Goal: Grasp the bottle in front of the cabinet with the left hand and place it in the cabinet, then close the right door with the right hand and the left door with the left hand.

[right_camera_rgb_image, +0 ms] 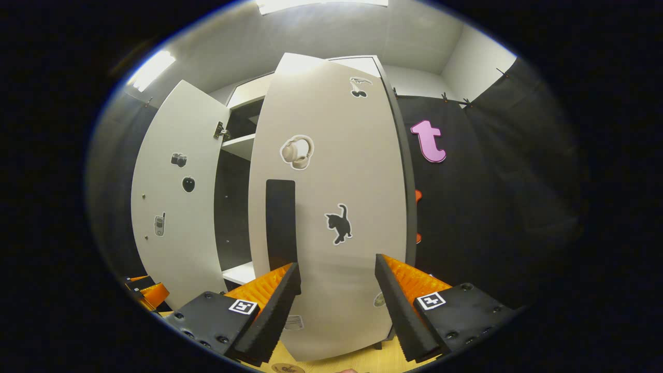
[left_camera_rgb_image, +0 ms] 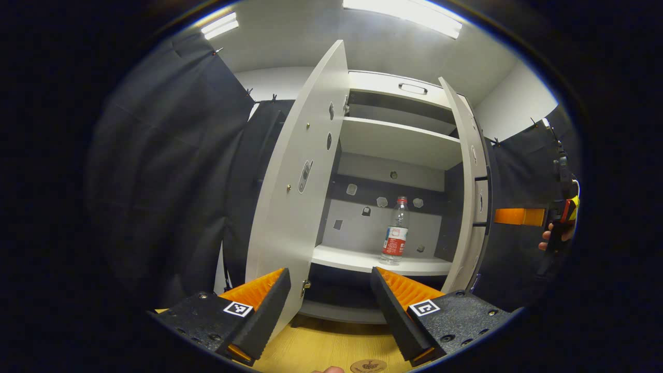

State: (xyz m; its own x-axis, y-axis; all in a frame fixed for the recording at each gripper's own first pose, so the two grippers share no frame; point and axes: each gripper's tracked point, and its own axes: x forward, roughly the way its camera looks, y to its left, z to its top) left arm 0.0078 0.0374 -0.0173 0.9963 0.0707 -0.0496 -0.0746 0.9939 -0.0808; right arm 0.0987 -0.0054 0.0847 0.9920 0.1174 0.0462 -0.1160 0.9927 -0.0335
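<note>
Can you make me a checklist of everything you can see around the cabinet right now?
Surface: wooden floor in front of the cabinet.
Job's things: bottle stands upright on a shelf inside the cabinet; left door wide open; right door partly swung, still open.
Clutter: stickers on both doors, a cat sticker among them.
Grippers: left gripper open, holding nothing, facing the cabinet; right gripper open, facing the right door's outer side.
Cables: nothing seen.
Surroundings: black cloth wall, ceiling lights.

Clear plastic bottle (left_camera_rgb_image: 395,231); smooth matt cabinet (left_camera_rgb_image: 399,142) panels.
</note>
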